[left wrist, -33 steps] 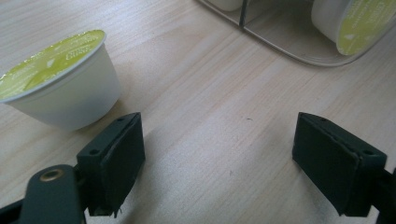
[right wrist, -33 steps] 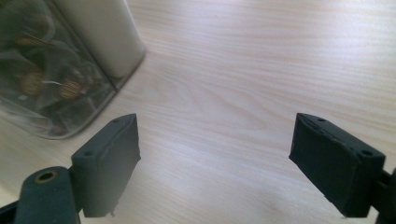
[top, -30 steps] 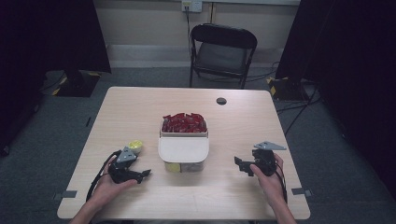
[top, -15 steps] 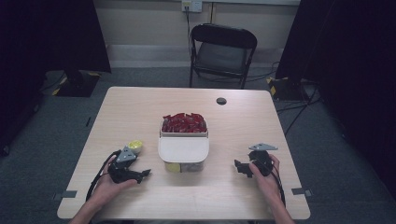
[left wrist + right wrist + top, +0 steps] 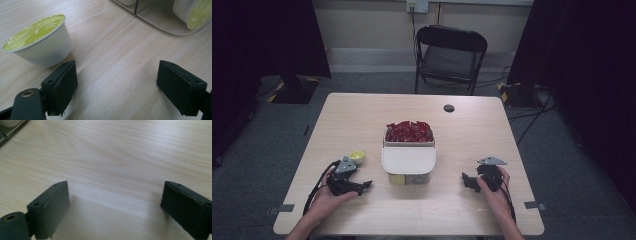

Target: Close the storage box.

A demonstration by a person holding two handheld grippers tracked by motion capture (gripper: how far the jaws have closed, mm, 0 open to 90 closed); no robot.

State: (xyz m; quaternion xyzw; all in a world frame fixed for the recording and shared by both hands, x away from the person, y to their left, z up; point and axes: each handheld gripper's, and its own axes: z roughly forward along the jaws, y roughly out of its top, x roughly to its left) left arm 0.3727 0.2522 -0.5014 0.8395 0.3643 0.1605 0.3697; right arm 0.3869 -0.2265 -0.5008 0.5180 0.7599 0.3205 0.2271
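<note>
Dim room, folding chair [image 5: 451, 56] sitting behind a light wood table [image 5: 362, 115]. You're resting both hands near the front edge. Left gripper [image 5: 117, 82] is gaping wide with nothing between the jaws; right gripper [image 5: 117, 205] is gaping wide too, over bare wood. One loose capsule [image 5: 40, 41] with a green foil lid is standing just beside your left jaw, near the organiser box [image 5: 408, 157]. Probably light, thin-walled, crushable, so you're best pinching its white side wall gently, off the foil. Counting: one loose capsule, at least two more green ones in the box's lower tier, a heap of red packets [image 5: 409, 131] I can't count.
</note>
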